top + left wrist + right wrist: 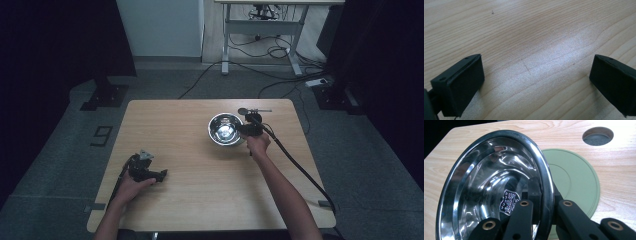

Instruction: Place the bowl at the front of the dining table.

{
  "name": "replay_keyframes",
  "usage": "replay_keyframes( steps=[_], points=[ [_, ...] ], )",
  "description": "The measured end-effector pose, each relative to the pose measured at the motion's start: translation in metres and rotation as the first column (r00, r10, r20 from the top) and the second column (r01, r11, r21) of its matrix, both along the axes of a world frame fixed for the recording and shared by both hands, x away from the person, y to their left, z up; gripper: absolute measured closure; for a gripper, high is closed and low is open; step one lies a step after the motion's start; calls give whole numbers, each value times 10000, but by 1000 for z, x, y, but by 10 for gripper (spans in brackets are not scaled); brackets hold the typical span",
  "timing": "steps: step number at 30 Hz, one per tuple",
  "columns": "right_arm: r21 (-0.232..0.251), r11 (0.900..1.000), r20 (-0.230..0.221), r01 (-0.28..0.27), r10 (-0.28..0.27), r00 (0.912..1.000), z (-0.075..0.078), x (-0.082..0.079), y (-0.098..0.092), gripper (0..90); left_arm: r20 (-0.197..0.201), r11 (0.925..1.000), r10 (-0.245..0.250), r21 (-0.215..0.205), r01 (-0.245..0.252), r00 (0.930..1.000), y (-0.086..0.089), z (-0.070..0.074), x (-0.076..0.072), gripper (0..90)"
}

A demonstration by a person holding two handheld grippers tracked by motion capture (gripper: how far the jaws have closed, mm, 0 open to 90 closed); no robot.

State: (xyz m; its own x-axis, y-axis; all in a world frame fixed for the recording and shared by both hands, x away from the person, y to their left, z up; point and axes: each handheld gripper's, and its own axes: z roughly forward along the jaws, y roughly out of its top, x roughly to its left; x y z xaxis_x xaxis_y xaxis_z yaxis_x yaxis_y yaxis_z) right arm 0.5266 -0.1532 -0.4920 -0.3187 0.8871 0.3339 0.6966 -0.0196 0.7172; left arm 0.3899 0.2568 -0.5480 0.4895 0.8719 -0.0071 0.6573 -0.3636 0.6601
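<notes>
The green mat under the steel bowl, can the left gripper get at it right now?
Probably not: the steel bowl, clamped at its rim by the right gripper, covers most of the green mat, and the left gripper sits open across the table.

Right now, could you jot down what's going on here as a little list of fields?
Setting: wooden table, a person working with a tool in each hand
Right tool: shut on the rim of the steel bowl, one jaw inside, one outside
Bowl: tilted, lifted at the gripped side
Under the bowl: green round mat on the table
Left tool: jaws wide apart, nothing between them, low over bare wood
Table detail: round hole beyond the mat
</notes>
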Motion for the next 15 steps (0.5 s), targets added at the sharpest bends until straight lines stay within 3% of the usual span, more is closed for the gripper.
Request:
replay_keyframes(
  steps=[15],
  points=[
    [-71, 9985, -177, 537, -538, 9984, -9, 17, -9, 865, 0, 10000, 0, -1, 0, 10000, 0, 0, 0, 0]
  ],
)
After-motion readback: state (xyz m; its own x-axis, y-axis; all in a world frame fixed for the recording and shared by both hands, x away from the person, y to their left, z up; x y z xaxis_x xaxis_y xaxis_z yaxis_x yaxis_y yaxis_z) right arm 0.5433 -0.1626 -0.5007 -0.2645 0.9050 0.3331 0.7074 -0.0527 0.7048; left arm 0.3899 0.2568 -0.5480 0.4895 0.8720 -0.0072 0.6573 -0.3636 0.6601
